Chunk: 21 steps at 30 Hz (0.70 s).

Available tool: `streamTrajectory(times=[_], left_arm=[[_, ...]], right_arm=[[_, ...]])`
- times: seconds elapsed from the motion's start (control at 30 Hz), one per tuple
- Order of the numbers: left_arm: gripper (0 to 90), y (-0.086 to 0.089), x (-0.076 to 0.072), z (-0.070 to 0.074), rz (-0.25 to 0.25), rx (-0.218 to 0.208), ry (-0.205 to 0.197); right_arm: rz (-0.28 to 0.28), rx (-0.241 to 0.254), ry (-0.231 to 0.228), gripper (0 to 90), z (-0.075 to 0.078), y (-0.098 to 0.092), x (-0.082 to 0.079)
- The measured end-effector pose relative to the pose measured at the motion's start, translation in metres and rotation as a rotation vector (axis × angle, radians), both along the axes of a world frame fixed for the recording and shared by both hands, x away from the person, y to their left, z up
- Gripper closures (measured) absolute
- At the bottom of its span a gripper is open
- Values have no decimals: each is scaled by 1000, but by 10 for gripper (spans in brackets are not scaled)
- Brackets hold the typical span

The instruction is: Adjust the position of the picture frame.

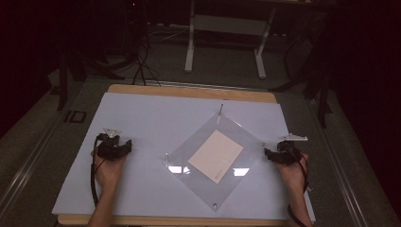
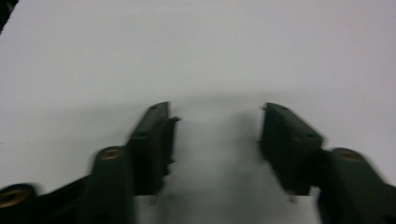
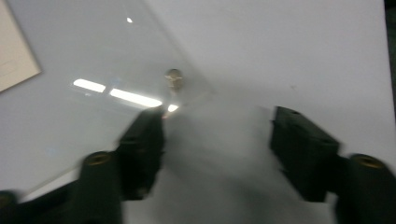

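Observation:
A clear acrylic plate lies turned like a diamond in the middle of the white table sheet. A beige card sits under it. Small metal posts stand at its corners, one at the far corner and one at the left corner. My left gripper rests on the sheet left of the plate, open, with bare white surface between its jaws. My right gripper sits just off the plate's right corner, open and holding nothing. The corner post stands just ahead of its left jaw.
The wooden table edge shows beyond the sheet. A white desk frame and cables stand on the dark floor behind. A strip of the beige card shows at the left of the right gripper view.

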State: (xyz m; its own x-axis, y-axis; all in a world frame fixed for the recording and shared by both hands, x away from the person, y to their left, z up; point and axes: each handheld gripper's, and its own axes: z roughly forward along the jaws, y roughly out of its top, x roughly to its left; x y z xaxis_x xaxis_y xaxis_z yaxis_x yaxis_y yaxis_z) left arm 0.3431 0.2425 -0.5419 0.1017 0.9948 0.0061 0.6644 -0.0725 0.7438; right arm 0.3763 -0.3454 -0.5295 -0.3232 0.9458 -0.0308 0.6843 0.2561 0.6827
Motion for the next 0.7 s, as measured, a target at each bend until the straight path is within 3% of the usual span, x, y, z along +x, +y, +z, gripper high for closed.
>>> streamTrajectory(times=[0.03, 0.1, 0.13, 0.3, 0.37, 0.4, 0.53, 0.7], left_arm=[[454, 0, 0, 0, 0, 0, 0], [467, -1, -3, 2, -14, -14, -6], [484, -1, -8, 5, -36, -61, -32], [518, -4, -16, 9, -84, -47, -41], [534, -6, -19, 9, -114, -64, -33], [535, -9, -20, 9, -138, -92, -20], [545, -16, -26, 14, -175, -71, -21], [545, -23, -31, 18, -208, -88, -22]], right_arm=[[0, 0, 0, 414, 0, 0, 0], [14, -48, -28, 491, 4, 6, -4], [23, -60, -34, 510, 6, 8, -5], [34, -44, -60, 537, 11, 9, -7], [39, -40, -66, 551, 12, 10, -7], [52, -43, -60, 554, 11, 13, -6], [76, -39, -69, 556, 12, 18, -7], [104, -9, -75, 595, 18, 21, -5]])
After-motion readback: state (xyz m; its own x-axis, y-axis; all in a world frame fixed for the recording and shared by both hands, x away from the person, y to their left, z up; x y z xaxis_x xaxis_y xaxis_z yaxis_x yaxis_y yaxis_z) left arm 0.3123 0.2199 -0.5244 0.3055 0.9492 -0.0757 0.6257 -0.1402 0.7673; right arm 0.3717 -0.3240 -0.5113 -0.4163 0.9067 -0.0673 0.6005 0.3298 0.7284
